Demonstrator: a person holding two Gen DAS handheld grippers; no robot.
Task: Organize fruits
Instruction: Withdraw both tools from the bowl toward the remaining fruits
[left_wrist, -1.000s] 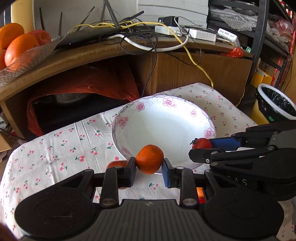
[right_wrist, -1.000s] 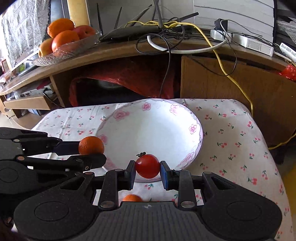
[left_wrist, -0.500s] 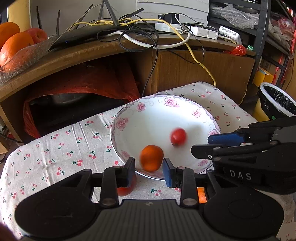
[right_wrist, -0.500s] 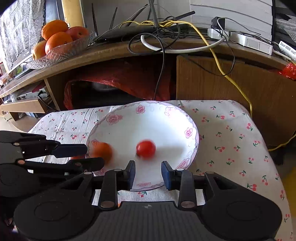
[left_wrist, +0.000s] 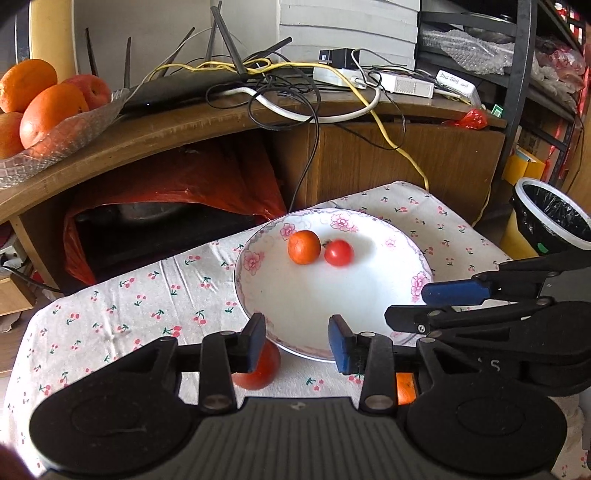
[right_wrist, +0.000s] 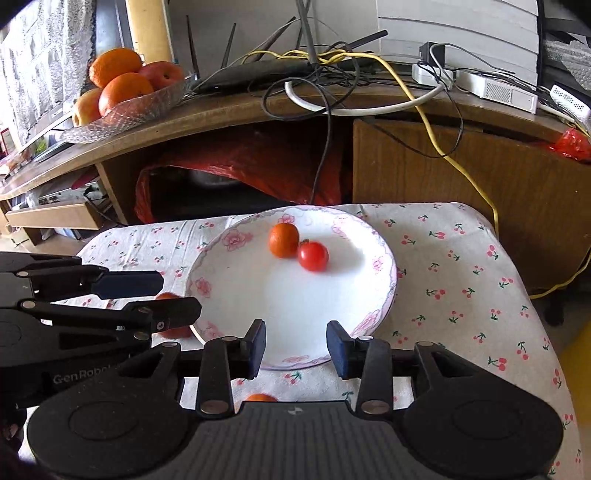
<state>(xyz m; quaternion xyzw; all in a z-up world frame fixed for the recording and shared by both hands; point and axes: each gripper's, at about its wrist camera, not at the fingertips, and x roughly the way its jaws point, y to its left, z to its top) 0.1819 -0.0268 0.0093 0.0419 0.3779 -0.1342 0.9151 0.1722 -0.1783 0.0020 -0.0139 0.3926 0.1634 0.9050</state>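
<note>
On the far side of the white floral-rimmed ceramic plate (left_wrist: 402, 236), the small round orange (left_wrist: 304, 246) and red cherry tomato (left_wrist: 338, 252) now rest touching, dropped moments ago; left gripper (left_wrist: 297, 341) and right gripper (right_wrist: 295, 342) hang with jaws spread and empty, so remaining tabletop fruit comes next.

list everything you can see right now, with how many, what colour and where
Plate: 1, white with pink flowers, on the tablecloth.
Small orange: 1, orange, in the plate, touching the tomato.
Tomato: 1, red, in the plate.
Loose fruit: 2 partly hidden, red-orange, on the cloth near the plate.
Tablecloth: 1, white with cherries.
Fruit dish: 1, clear glass, on the wooden desk, holding oranges and apples.
Cables: several, yellow, white, black, on the desk.
Bin: 1, black liner, far right.
Left gripper: open.
Right gripper: open.
</note>
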